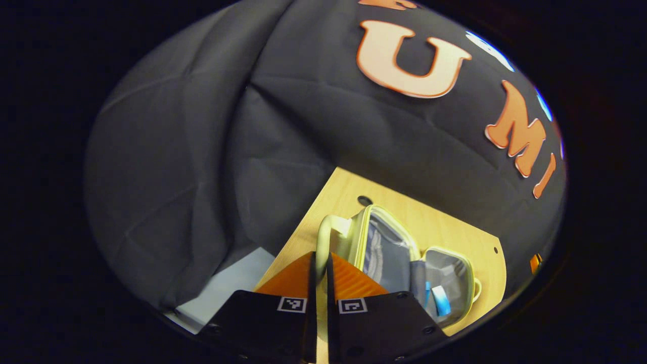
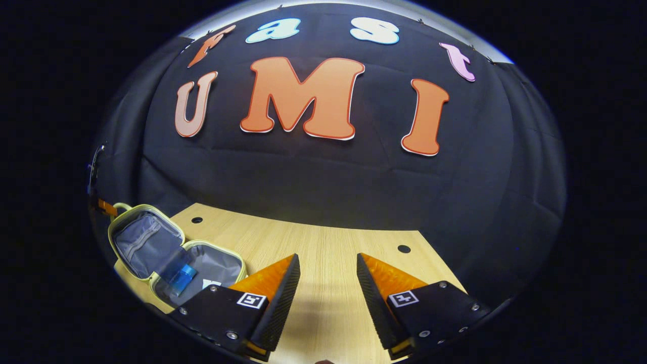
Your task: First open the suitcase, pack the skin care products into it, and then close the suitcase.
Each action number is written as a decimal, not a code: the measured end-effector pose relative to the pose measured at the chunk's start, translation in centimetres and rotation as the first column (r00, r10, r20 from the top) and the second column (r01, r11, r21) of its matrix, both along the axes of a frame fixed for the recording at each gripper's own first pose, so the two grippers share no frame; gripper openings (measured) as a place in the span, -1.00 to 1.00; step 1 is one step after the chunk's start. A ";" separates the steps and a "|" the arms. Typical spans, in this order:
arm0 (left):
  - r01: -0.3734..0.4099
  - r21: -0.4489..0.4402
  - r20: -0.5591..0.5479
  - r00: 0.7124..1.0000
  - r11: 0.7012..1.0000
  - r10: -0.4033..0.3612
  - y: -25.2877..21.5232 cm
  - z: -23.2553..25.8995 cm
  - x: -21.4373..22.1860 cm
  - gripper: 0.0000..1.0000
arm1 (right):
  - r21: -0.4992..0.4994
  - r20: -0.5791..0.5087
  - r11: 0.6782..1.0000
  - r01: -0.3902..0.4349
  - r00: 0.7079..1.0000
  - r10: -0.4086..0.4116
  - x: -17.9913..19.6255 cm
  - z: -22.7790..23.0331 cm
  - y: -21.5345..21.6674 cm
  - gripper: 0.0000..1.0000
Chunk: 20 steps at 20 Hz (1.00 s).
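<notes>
Suitcase (image 2: 174,250) lies open on the worktop (image 2: 328,253) at ten o'clock from the wide-open, empty right tool (image 2: 327,283), with a blue bottle (image 2: 182,277) packed inside, while the left tool (image 1: 319,283) pinches its handle (image 1: 326,237), probably to swing the lid shut.

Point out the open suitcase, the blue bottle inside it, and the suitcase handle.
suitcase (image 2: 146,242), right gripper view, on the grey lining of its raised lid.
blue bottle (image 2: 182,277), right gripper view, on its blue body in the lower half.
suitcase handle (image 1: 323,235), left gripper view, on the pale curved loop.
</notes>
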State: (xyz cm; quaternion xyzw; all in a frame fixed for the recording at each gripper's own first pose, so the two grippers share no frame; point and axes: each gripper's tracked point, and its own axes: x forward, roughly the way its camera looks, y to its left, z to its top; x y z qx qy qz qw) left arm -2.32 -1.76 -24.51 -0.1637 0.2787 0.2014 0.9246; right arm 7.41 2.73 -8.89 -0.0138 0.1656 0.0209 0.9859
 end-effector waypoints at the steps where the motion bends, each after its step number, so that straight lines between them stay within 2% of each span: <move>1: 0.006 0.015 0.025 1.000 1.000 -0.006 -1.3 1.8 0.2 -0.83 | 0.001 0.017 1.000 -0.007 1.000 0.007 0.2 0.4 -0.6 0.48; 7: 0.067 0.095 0.132 0.988 0.993 -0.079 -11.0 9.1 1.4 -0.83 | -0.001 0.076 0.998 -0.058 0.995 0.058 0.6 1.4 -3.8 0.61; 12: 0.148 0.158 0.141 0.975 0.976 -0.171 -20.6 12.0 3.8 -0.84 | -0.010 0.102 0.993 -0.115 0.988 0.115 1.0 1.2 -6.3 0.64; 16: 0.229 0.192 0.129 0.958 0.954 -0.256 -29.6 11.8 5.9 -0.84 | 0.006 0.118 0.991 -0.137 0.984 0.135 0.8 1.0 -8.8 0.66; 20: 0.318 0.184 0.080 0.938 0.930 -0.337 -37.5 8.7 8.0 -0.83 | 0.025 0.119 0.989 -0.142 0.983 0.139 0.4 0.5 -10.6 0.66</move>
